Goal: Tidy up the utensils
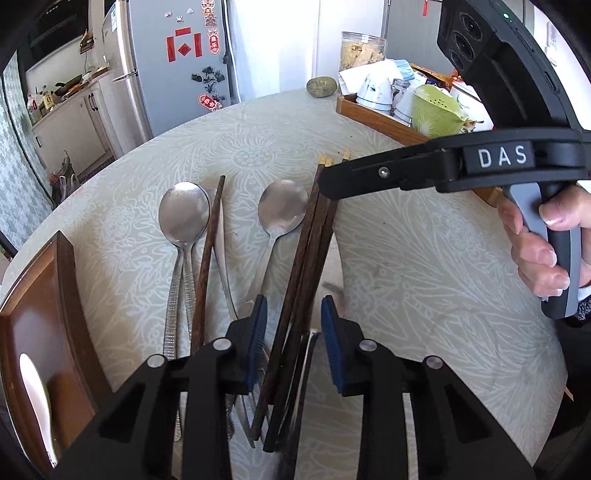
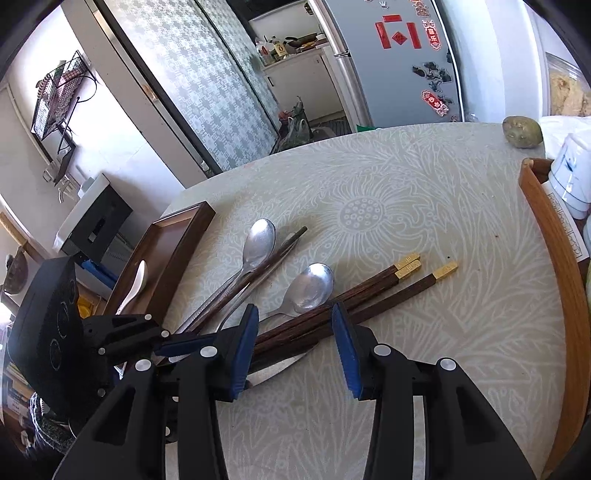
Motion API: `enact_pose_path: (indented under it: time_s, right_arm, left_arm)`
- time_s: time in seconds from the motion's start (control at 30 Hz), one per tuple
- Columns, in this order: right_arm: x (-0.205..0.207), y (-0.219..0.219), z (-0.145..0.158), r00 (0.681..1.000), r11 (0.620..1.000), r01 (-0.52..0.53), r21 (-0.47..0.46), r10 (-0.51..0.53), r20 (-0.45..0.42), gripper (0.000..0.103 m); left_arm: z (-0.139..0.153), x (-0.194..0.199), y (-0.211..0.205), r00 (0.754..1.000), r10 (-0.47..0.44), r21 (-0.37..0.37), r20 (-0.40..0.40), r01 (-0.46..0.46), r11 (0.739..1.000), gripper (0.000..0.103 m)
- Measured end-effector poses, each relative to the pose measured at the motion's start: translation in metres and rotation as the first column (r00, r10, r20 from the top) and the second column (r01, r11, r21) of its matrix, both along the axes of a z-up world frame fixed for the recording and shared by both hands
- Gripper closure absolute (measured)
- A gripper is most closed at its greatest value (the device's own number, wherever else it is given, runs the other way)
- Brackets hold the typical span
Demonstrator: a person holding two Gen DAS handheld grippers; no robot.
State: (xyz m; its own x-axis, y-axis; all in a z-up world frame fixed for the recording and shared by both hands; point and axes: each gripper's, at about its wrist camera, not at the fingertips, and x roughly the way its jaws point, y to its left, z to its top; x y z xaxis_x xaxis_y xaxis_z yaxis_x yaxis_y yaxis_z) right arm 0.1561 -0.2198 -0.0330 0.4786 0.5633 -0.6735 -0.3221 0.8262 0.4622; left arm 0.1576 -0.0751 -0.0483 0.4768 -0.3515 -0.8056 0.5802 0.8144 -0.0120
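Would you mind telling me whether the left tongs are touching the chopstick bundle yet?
Apart. The left wrist view shows the left tongs open, straddling the chopstick bundle, with tablecloth visible between each blue pad and the wood.

We see a round table (image 2: 424,192) covered in a pale green floral cloth. Behind it stands a silver fridge (image 1: 177,66) bearing red and black magnets (image 1: 183,48). To its left, a white counter (image 1: 70,107) carries bottles and a pan, with a dark hood (image 1: 55,22) above. A sliding door (image 2: 192,85) with a grey-white houndstooth pattern runs beside a white wall (image 2: 122,140), where a wire rack (image 2: 61,92) hangs. Daylight brightens the wall and the tabletop.
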Motion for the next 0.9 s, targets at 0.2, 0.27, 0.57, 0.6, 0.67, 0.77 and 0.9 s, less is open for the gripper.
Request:
enact_pose_path:
  time_s: [0.2, 0.27, 0.57, 0.6, 0.67, 0.77, 0.9]
  right_arm:
    - [0.008, -0.018, -0.014, 0.995, 0.994, 0.071, 0.082, -0.065, -0.079, 0.057]
    - [0.011, -0.023, -0.019, 0.99, 0.989, 0.1, 0.112, -0.088, -0.107, 0.041]
    - [0.016, -0.037, -0.034, 0.97, 0.952, 0.174, 0.25, -0.122, -0.212, 0.032]
    - [0.016, -0.037, -0.035, 0.969, 0.949, 0.173, 0.265, -0.115, -0.221, 0.032]
    - [0.013, -0.036, -0.032, 0.969, 0.952, 0.178, 0.25, -0.126, -0.211, 0.032]
    - [0.008, -0.041, -0.022, 0.975, 0.939, 0.184, 0.292, -0.137, -0.173, 0.032]
    - [0.015, -0.042, -0.024, 0.973, 0.91, 0.185, 0.372, -0.116, -0.199, 0.032]
  left_arm:
    - [0.001, -0.003, 0.002, 1.0, -0.008, -0.01, 0.001, 0.008, 1.0, 0.086]
    - [0.002, -0.004, 0.003, 1.0, -0.001, -0.014, 0.009, 0.001, 1.0, 0.087]
    - [0.009, -0.01, 0.005, 1.0, 0.0, -0.05, 0.026, 0.002, 0.999, 0.096]
    - [0.011, -0.011, 0.005, 1.0, 0.003, -0.061, 0.029, -0.001, 0.998, 0.096]
    - [0.016, -0.013, 0.005, 0.999, -0.003, -0.072, 0.04, 0.006, 0.997, 0.096]
    - [0.021, -0.016, 0.006, 0.999, -0.002, -0.085, 0.048, 0.006, 0.996, 0.097]
    - [0.023, -0.019, 0.004, 0.999, -0.017, -0.115, 0.033, 0.021, 0.993, 0.097]
